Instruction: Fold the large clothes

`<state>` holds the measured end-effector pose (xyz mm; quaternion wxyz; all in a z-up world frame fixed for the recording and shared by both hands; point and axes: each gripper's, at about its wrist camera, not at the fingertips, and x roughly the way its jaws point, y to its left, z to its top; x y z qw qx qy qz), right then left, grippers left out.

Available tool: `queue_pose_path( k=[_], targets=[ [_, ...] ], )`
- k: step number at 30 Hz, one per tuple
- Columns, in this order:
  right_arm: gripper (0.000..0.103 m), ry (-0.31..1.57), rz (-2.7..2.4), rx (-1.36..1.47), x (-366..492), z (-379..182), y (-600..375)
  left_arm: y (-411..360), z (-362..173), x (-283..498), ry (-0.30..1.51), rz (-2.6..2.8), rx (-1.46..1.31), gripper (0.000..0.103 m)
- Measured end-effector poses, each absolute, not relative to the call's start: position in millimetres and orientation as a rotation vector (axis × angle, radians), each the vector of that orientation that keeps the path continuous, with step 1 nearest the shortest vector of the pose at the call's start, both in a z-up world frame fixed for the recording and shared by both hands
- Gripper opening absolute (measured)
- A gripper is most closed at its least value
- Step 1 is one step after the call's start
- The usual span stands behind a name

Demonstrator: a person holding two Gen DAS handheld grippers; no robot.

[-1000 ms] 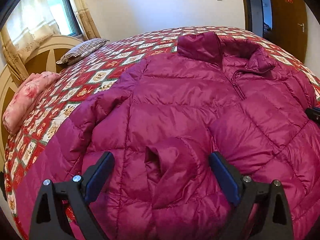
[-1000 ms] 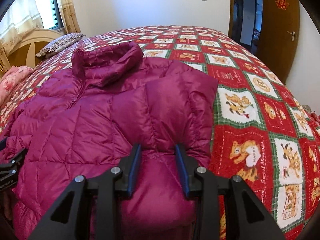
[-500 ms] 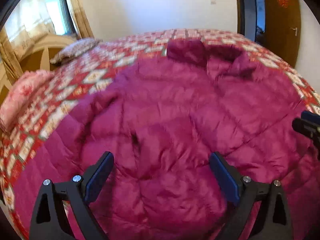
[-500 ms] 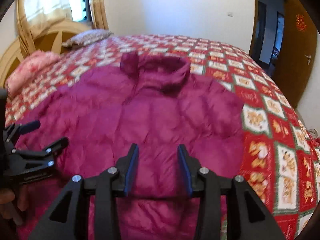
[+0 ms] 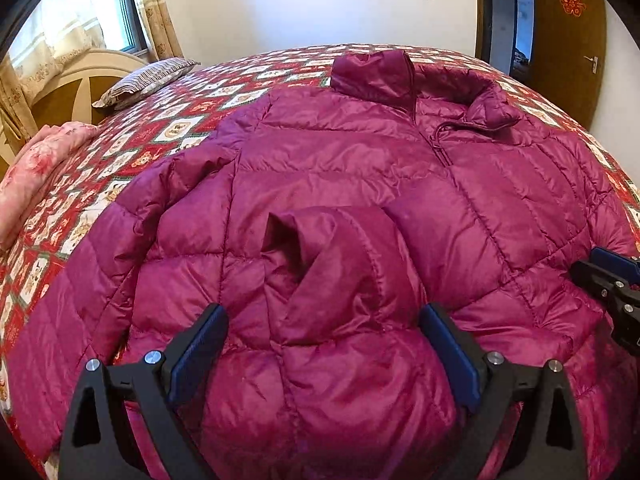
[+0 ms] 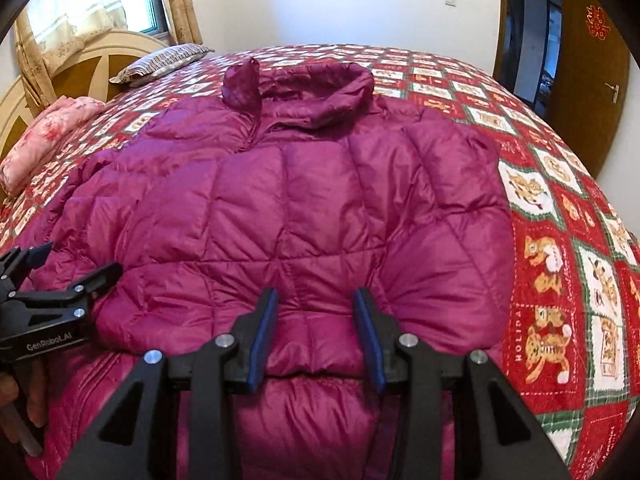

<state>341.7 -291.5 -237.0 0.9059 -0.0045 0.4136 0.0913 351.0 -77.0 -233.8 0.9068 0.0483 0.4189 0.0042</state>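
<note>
Both claws hang over the near end of the big purple jacket (image 5: 360, 184), and neither one is pinching it. My left claw (image 5: 322, 344) is wide open, with a puffy bump of jacket sitting between its fingers. My right claw (image 6: 316, 332) is open too, but less wide, and the jacket hem lies under it. I can't tell if the fingers touch the cloth.

I see the jacket lying front side up on the bed (image 6: 560, 208), zipped, with its collar (image 6: 304, 88) at the far end. The sleeve (image 5: 320, 248) on the left looks folded in across the chest, its cuff lying on the body. The right side looks tucked in too, with a straight edge by the red quilt.

So I think the sleeve folds are done. What is left, I guess, is to grab the near hem and fold the body up toward the collar.

Far left, a striped pillow (image 5: 148, 80) and a pink blanket (image 5: 36, 168) sit by the headboard.
</note>
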Motion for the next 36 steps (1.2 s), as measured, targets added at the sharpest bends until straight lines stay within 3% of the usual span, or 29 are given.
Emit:
queue_pose_path(
  k=[33,36],
  targets=[
    [0.043,0.86,0.131,-0.116,344,-239,-278,-78,-235,352,0.874,0.01,0.097,0.101],
    [0.048,0.841,0.121,-0.095,338,-230,-283,-74,-232,354,0.888,-0.008,0.078,0.101]
  ],
)
